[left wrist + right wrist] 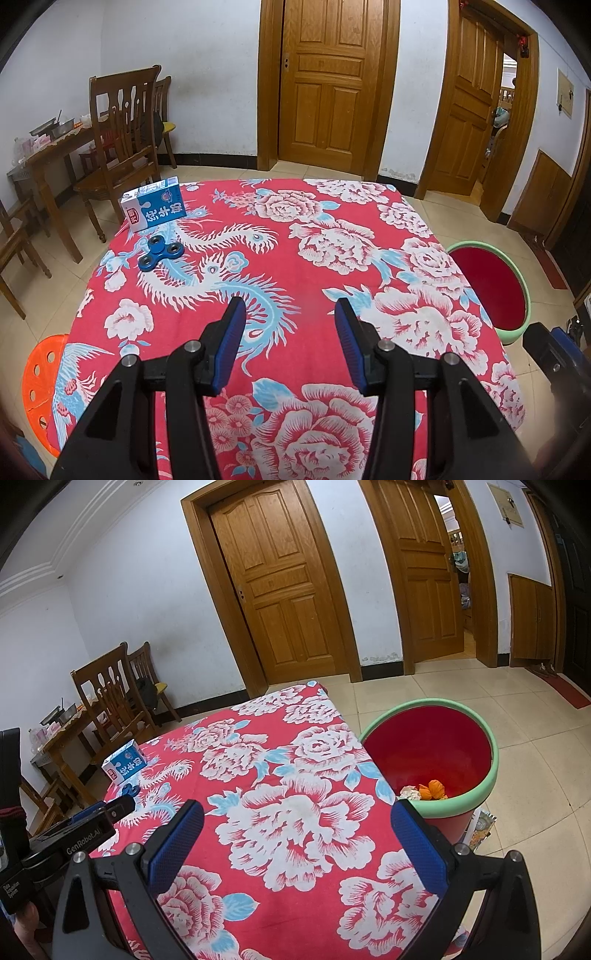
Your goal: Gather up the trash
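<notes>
Item: milk carton (153,204), lying flat at your eleven o'clock on the tablecloth (317,236); probably light, crushable card, so pinch its narrow sides gently. Left gripper (291,317) and right gripper (297,825): both apart, empty

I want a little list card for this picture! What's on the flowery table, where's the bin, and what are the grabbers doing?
table: red flowered tablecloth
on table: blue-and-white milk carton; blue three-lobed fidget spinner beside it
bin: red bucket with green rim, on floor beside table, scraps inside
left gripper: open, empty
right gripper: open, empty
</notes>
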A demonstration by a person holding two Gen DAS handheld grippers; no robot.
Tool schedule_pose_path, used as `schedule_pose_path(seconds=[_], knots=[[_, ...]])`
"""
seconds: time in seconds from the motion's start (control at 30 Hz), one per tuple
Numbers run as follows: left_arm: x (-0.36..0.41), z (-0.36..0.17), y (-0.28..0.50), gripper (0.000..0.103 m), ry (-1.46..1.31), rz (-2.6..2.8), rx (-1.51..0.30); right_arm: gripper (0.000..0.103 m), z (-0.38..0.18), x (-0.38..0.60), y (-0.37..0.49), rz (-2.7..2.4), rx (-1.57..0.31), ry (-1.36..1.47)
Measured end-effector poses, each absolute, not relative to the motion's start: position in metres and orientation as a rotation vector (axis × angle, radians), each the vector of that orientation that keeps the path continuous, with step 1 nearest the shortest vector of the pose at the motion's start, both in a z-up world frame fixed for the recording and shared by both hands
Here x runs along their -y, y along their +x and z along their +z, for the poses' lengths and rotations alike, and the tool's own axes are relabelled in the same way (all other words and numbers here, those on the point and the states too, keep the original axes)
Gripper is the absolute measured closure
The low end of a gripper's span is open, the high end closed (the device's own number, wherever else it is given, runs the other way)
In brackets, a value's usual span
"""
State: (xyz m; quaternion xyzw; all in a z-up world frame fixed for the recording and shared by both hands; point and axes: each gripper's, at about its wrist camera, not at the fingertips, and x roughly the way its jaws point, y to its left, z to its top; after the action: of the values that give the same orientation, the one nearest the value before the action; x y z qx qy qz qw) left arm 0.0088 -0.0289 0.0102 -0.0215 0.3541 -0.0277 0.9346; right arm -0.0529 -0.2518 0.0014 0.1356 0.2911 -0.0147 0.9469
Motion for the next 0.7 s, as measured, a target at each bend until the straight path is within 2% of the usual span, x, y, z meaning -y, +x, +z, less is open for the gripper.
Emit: schedule_pose_path(seconds=[0.7], knots=[[0.0284,0.0128,0.0078,0.053,-0.046,-0.058,-0.725,0.000,0.0016,0.2510,-0.0534,-0.029,-0.593,0.277]])
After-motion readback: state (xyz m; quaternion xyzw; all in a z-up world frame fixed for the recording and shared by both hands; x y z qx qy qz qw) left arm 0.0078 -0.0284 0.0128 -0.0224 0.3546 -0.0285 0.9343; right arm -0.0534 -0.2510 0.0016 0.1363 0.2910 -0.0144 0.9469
